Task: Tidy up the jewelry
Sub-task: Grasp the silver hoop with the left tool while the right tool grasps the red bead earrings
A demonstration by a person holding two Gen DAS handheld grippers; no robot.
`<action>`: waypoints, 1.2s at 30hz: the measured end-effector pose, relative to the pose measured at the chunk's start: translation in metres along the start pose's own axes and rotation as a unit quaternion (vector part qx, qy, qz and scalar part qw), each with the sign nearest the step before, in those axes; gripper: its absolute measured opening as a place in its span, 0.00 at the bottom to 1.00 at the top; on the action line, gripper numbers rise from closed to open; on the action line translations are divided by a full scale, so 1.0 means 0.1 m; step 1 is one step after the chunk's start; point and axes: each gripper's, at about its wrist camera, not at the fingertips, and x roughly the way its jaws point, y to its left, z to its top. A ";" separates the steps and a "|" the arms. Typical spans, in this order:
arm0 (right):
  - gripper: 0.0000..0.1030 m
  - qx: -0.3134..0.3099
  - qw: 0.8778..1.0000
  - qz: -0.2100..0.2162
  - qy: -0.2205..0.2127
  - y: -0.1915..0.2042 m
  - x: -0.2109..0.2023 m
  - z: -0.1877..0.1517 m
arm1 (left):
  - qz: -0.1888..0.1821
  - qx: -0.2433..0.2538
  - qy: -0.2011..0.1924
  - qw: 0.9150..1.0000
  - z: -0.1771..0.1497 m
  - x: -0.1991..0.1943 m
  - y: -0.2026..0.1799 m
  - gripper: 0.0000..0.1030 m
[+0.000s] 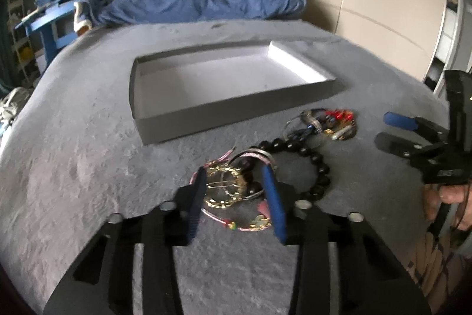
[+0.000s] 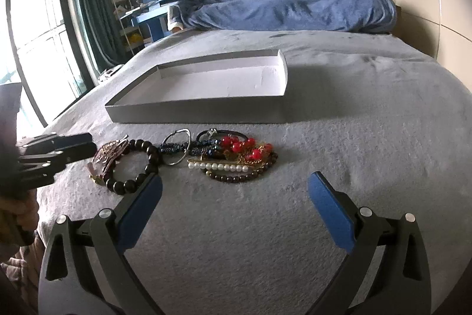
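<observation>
- Your left gripper (image 1: pixel 237 188) is sitting with its jaws parted around a gold bangle (image 1: pixel 225 188), not pinching it.
- Your right gripper (image 2: pixel 234 191) is hovering wide open near the jewelry pile (image 2: pixel 233 155).
- The jewelry is lying on the grey blanket (image 2: pixel 368 138), just in front of the box (image 2: pixel 194 109).

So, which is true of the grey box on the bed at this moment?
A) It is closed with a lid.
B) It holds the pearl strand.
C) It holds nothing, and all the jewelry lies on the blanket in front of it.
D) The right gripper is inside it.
C: the grey box shows only its bare white floor, while the black bead bracelet and pearl strand lie on the blanket.
</observation>
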 end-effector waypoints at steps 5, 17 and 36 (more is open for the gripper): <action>0.95 0.001 1.000 0.000 0.003 -0.02 0.02 0.00 | 0.008 -0.004 0.029 1.000 0.01 0.17 0.06 0.29; 0.95 0.011 1.000 -0.002 0.015 -0.06 0.06 0.01 | 0.014 -0.004 0.027 1.000 -0.01 0.23 0.06 0.32; 0.49 0.000 0.996 -0.047 0.081 -0.17 0.58 0.35 | -0.024 -0.042 -0.029 0.998 -0.09 0.08 0.18 0.23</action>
